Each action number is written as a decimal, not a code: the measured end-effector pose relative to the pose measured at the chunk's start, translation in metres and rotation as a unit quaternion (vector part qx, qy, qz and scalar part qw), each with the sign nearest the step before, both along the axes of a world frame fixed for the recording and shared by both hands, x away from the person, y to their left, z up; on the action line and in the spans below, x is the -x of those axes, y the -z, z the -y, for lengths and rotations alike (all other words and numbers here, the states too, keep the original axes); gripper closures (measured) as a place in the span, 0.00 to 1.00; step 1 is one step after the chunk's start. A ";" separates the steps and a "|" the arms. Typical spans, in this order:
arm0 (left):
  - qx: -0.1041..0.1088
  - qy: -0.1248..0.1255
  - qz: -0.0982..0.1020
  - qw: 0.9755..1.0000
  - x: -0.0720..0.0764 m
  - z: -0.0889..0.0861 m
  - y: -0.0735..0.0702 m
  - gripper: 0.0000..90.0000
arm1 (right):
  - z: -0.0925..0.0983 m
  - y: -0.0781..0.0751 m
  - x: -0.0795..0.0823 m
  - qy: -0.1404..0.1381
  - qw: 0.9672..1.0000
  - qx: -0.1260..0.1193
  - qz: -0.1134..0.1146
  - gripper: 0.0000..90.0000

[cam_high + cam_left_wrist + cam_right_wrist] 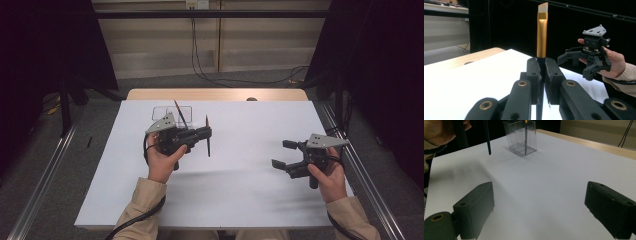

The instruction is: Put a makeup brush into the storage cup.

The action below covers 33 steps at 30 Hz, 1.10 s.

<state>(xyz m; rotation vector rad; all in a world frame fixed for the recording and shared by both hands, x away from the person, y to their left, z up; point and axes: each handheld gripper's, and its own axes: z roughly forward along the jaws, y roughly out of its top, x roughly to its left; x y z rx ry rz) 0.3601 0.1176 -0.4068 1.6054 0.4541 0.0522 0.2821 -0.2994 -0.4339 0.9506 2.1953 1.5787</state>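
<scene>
While left gripper (204, 133) clamps one brush (208, 136), second brush (180, 115) in holder (172, 112), right gripper (284, 154) wide.

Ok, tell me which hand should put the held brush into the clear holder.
Left, probably: the left gripper is shut on the brush beside the clear holder; the right gripper is open, farther off.
</scene>
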 end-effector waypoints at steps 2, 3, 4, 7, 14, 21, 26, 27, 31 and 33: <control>0.000 -0.003 0.001 1.000 0.000 -0.001 0.000 0.93 | 0.001 0.001 0.002 0.000 1.000 0.002 0.001 0.09; 0.000 -0.004 0.001 1.000 0.000 -0.001 0.000 0.93 | 0.002 0.001 0.003 0.000 1.000 0.004 0.001 0.09; 0.000 -0.004 0.002 1.000 0.000 -0.002 0.000 0.93 | 0.002 0.001 0.003 0.001 1.000 0.004 0.001 0.09; 0.000 -0.006 0.001 1.000 0.000 -0.003 0.000 0.93 | 0.004 0.002 0.005 0.003 1.000 0.005 0.000 0.09; 0.001 -0.010 0.003 1.000 0.000 -0.005 -0.001 0.93 | 0.010 0.002 0.010 0.007 1.000 0.006 0.004 0.09; -0.003 -0.012 0.004 1.000 0.000 -0.007 -0.001 0.93 | 0.013 0.002 0.013 0.012 1.000 0.009 0.005 0.09; -0.003 -0.016 0.003 1.000 -0.001 -0.008 -0.001 0.93 | 0.014 0.003 0.014 0.012 1.000 0.009 0.008 0.09; -0.002 -0.017 0.003 1.000 -0.001 -0.008 0.000 0.93 | 0.014 0.003 0.014 0.011 1.000 0.010 0.009 0.09; -0.005 -0.019 0.004 1.000 -0.001 -0.009 0.000 0.93 | 0.015 0.003 0.014 0.010 1.000 0.011 0.010 0.09; -0.004 -0.021 0.004 1.000 -0.001 -0.010 0.000 0.93 | 0.015 0.003 0.014 0.009 1.000 0.011 0.010 0.09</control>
